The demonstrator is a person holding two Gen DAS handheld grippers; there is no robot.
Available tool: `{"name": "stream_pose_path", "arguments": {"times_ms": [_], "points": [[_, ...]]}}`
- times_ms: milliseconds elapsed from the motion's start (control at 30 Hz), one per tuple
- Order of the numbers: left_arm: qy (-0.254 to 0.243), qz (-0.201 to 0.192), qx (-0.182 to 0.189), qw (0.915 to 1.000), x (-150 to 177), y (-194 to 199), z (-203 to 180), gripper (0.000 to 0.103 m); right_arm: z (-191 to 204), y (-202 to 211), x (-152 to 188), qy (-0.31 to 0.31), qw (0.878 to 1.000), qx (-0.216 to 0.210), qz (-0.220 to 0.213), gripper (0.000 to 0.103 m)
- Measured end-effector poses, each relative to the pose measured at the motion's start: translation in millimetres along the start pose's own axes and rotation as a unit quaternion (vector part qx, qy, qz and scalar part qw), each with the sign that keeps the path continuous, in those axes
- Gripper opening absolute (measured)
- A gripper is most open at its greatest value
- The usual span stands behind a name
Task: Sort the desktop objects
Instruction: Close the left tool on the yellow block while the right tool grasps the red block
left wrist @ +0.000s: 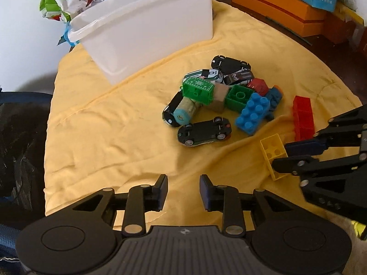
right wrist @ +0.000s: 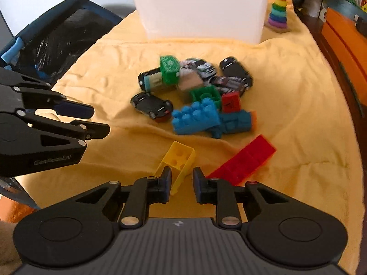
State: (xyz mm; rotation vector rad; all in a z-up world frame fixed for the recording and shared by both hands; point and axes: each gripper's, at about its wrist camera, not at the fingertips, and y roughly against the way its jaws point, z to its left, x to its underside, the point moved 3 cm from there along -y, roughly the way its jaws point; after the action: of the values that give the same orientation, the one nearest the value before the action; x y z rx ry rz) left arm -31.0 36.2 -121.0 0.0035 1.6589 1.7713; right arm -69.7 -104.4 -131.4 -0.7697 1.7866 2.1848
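Note:
A hollow yellow brick (right wrist: pixel 180 155) lies on its side on the yellow cloth (right wrist: pixel 114 68). My right gripper (right wrist: pixel 182 176) is shut on its near end, one pad on each side. From the left wrist view the same gripper (left wrist: pixel 281 155) comes in from the right and straddles the yellow brick (left wrist: pixel 273 146). My left gripper (left wrist: pixel 183 183) hangs open over bare cloth with nothing between its fingers, left of the brick (right wrist: pixel 99 121). Beyond is a pile of toys: a blue brick (left wrist: pixel 252 112), green bricks (left wrist: pixel 198 89) and several toy cars (left wrist: pixel 204 131). A long red brick (right wrist: pixel 245 160) lies to the right.
A white plastic bin (left wrist: pixel 149 34) stands at the back of the cloth. A rainbow ring stacker (right wrist: pixel 278 9) is right of it. Orange boxes (left wrist: pixel 275 6) line the right edge. A dark bag (right wrist: pixel 57 39) sits off the cloth's left edge.

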Motion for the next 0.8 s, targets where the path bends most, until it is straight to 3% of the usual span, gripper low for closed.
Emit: {"name": "stream_pose_path", "arguments": {"times_ms": [100, 200, 267, 367, 533, 733, 800], "points": [[0.001, -0.001, -0.004, 1.0, 5, 1, 4, 0.034, 19, 7, -3, 0.043, 0.999, 0.008, -0.027, 0.013], [0.021, -0.005, -0.003, 0.9998, 8, 5, 15, 0.034, 35, 10, -11, 0.066, 0.997, -0.022, -0.042, 0.013], [0.038, -0.009, -0.002, 0.9992, 10, 9, 23, 0.035, 44, 8, -14, 0.076, 0.995, -0.045, -0.048, 0.017], [0.054, -0.01, -0.003, 0.9985, 14, 12, 34, 0.038, 47, 13, -17, 0.073, 0.995, -0.041, -0.057, 0.024], [0.085, -0.023, 0.059, 0.9944, 12, 21, 37, 0.038, 23, 30, -13, 0.047, 0.997, -0.01, -0.063, 0.024], [0.068, -0.037, 0.116, 0.9901, -10, 22, 3, 0.038, -4, 41, -5, 0.037, 0.997, 0.034, -0.057, 0.024], [0.064, -0.022, 0.129, 0.9893, -15, 13, -9, 0.038, -10, 41, -3, 0.033, 0.997, 0.036, -0.055, 0.024]]}}
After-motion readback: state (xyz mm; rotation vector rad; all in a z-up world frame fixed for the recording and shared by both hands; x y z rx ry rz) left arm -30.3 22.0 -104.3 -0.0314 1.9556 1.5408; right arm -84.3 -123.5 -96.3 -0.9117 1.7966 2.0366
